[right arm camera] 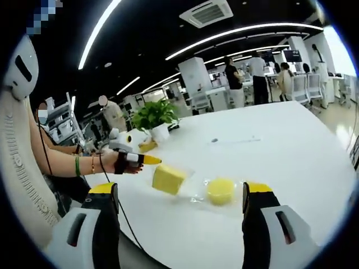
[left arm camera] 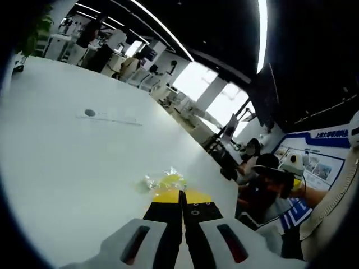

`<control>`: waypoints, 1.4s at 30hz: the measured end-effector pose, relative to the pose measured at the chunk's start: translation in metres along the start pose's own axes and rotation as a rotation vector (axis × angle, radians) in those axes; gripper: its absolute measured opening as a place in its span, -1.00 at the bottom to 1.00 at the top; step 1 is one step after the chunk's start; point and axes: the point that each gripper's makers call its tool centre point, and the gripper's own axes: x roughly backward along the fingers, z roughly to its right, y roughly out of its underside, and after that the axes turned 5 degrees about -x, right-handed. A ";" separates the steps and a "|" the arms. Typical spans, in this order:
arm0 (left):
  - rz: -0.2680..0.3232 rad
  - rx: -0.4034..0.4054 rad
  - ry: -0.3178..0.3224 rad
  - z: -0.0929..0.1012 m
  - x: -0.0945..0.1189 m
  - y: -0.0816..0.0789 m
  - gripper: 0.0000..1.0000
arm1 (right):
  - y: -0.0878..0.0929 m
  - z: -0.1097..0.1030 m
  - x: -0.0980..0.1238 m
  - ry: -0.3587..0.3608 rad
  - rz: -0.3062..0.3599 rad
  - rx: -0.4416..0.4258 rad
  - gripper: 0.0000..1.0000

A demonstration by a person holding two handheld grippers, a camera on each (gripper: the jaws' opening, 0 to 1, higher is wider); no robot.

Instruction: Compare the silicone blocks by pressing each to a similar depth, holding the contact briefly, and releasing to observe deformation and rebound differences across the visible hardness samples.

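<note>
Closed jaws of the left gripper (left arm camera: 181, 208) rise from the bottom centre of the left gripper view, their tips meeting at the near edge of a yellow silicone block (left arm camera: 180, 195); whether it is pressed cannot be told. Just beyond, at centre, a crumpled clear wrapper (left arm camera: 162, 181) lies on the white table (left arm camera: 73, 162). In the right gripper view, the right gripper (right arm camera: 182, 199) stands wide open and empty at the bottom, framing a yellow cube (right arm camera: 168, 179) at centre and a yellow round block (right arm camera: 220, 190) just right of it, on clear film. Uneven pressing depth is judged the main risk; a block could also slide on the film.
</note>
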 end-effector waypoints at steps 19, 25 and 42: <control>-0.125 0.011 -0.163 -0.104 0.000 0.031 -1.00 | 0.019 0.002 -0.008 0.028 -0.015 -0.113 0.63; -0.135 0.036 -0.193 -0.123 0.000 0.037 -1.00 | 0.025 0.007 -0.010 0.044 -0.034 -0.126 0.62; -0.080 0.129 -0.194 -0.128 0.002 0.043 -1.00 | 0.037 0.006 -0.016 0.019 -0.078 -0.126 0.55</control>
